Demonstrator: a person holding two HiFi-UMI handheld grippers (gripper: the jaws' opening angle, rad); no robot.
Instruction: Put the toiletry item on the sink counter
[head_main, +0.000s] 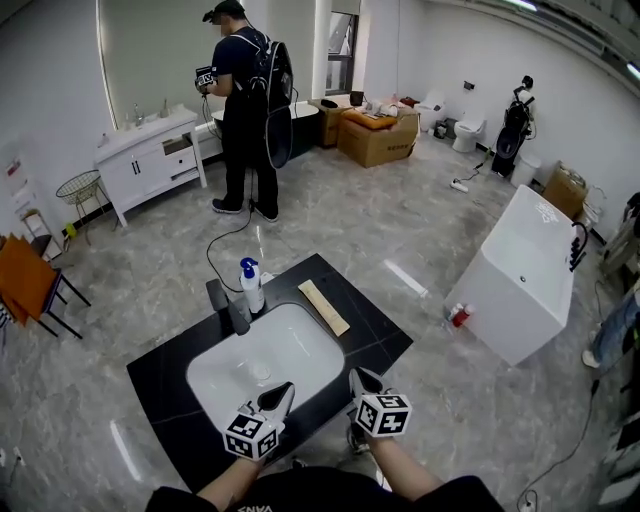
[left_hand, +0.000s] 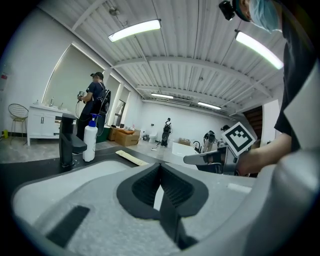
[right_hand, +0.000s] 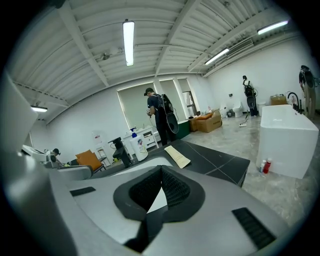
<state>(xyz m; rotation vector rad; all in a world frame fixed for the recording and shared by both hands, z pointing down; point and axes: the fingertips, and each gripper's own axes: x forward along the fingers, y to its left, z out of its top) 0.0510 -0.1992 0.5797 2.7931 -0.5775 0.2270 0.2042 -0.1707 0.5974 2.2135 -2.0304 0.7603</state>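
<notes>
Seen from the head camera, a black slab sink counter (head_main: 382, 338) is sitting on a grey marbled floor, with a white rounded basin (head_main: 300, 350) sunk into it. The toiletry item, a flat cream-coloured tube (head_main: 323, 306), is lying on the black surface at about 1 o'clock from the basin, just beside its rim and apart from everything else. A black angular faucet (head_main: 228, 308) is standing at about 11 o'clock from the basin, and a white spray bottle with a blue nozzle (head_main: 252, 285) is standing upright just beside the faucet. The left gripper (head_main: 284, 390) is hovering at the basin's 6 o'clock edge with its jaws pressed together and nothing between them. The right gripper (head_main: 358, 377) is hovering near the counter's edge at about 5 o'clock from the basin, its jaws also pressed together and gripping nothing. Both are well apart from the tube. Farther off at 12 o'clock, a person in dark clothes with a backpack (head_main: 245, 105) is standing by a white vanity cabinet (head_main: 150, 160). A white freestanding bathtub (head_main: 520, 270) is sitting at 3 o'clock
</notes>
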